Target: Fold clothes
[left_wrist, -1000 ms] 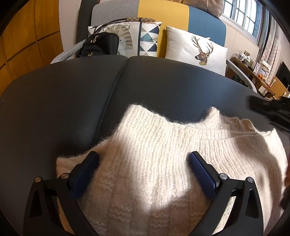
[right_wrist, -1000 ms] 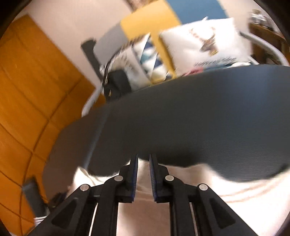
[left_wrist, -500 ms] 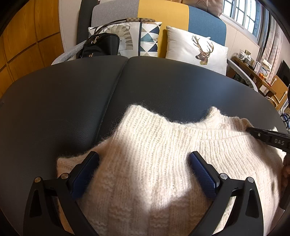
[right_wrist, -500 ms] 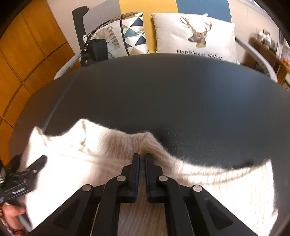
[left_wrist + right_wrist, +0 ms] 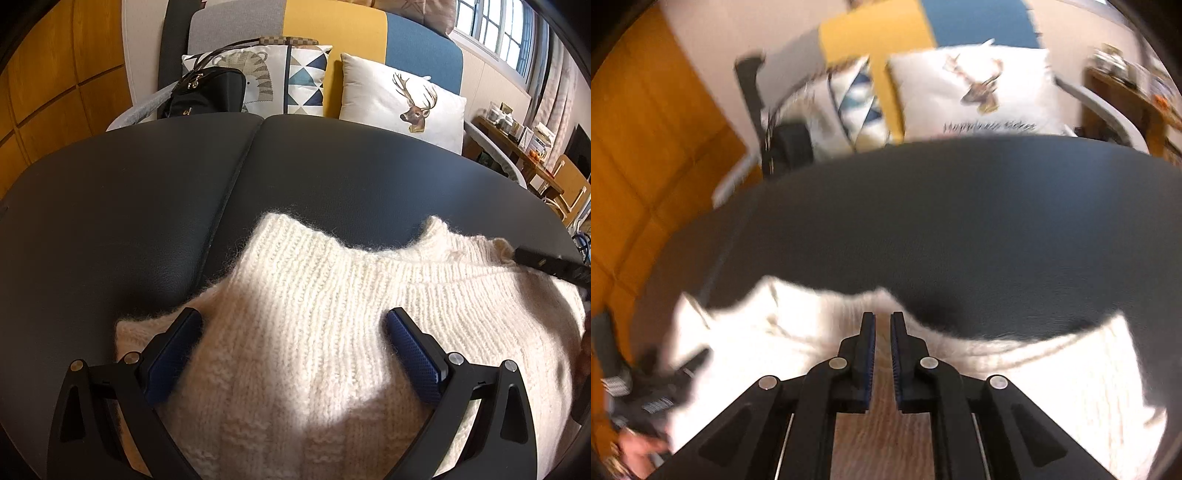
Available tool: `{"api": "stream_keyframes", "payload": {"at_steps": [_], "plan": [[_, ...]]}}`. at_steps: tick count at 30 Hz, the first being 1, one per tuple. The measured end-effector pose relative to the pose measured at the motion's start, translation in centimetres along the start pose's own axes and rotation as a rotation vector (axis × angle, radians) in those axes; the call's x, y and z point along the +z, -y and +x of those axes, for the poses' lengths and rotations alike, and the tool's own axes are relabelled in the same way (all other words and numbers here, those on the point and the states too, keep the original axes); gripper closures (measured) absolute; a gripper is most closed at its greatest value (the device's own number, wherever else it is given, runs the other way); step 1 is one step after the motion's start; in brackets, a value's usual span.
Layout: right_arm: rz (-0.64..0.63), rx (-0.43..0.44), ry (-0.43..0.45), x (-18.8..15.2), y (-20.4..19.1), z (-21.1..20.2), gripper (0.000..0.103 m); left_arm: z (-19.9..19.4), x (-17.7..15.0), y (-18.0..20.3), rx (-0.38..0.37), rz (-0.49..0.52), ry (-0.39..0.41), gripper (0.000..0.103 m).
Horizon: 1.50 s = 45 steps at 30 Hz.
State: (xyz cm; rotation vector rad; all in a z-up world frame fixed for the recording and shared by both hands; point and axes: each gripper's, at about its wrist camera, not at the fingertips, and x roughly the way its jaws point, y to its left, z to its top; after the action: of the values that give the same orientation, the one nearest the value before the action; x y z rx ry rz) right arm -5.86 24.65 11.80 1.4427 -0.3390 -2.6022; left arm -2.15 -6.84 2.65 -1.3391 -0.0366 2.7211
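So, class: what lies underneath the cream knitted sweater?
The sweater lies on a dark padded surface, which shows bare around its far and left edges, seam included. Anything directly beneath the knit itself is covered and cannot be seen.

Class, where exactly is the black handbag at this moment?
In the left wrist view, the black handbag sits upper left, beyond the dark cushion, leaning against the patterned pillow, left of the deer pillow.

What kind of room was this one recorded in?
Probably a home living room: a sofa with a deer-print cushion, a black handbag, and a window beside a cluttered shelf.
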Motion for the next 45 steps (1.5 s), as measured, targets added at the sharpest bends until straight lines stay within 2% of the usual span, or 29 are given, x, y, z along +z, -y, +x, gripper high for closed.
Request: {"api": "stream_keyframes", "payload": {"at_steps": [5,8,9,11,13,23,31,45], "plan": [[-0.002,-0.08,0.002,0.4,0.0,1.3,0.1,0.0,0.0,-0.1,0.004,-0.001,0.0,0.002],[0.026,-0.075,0.024,0.2,-0.3,0.4,0.096,0.0,0.0,-0.1,0.002,-0.003,0.002,0.002],[0.034,-0.061,0.038,0.2,-0.6,0.0,0.093,0.0,0.0,-0.1,0.002,-0.003,0.003,0.002],[0.016,0.022,0.094,0.7,-2.0,-0.4,0.092,0.1,0.0,-0.1,0.001,-0.003,0.003,0.002],[-0.059,0.086,0.082,0.5,-4.8,0.1,0.093,0.1,0.0,-0.1,0.0,-0.004,0.003,0.002],[-0.177,0.034,-0.043,0.0,-9.3,5.0,0.093,0.0,0.0,-0.3,-0.009,-0.009,0.005,0.002],[-0.179,-0.035,0.006,-0.6,-9.9,5.3,0.093,0.0,-0.1,-0.4,-0.016,-0.013,0.009,0.002],[-0.155,-0.061,0.037,-1.0,-9.9,5.4,0.092,-0.4,-0.3,-0.5,-0.03,-0.024,0.021,0.002]]}}
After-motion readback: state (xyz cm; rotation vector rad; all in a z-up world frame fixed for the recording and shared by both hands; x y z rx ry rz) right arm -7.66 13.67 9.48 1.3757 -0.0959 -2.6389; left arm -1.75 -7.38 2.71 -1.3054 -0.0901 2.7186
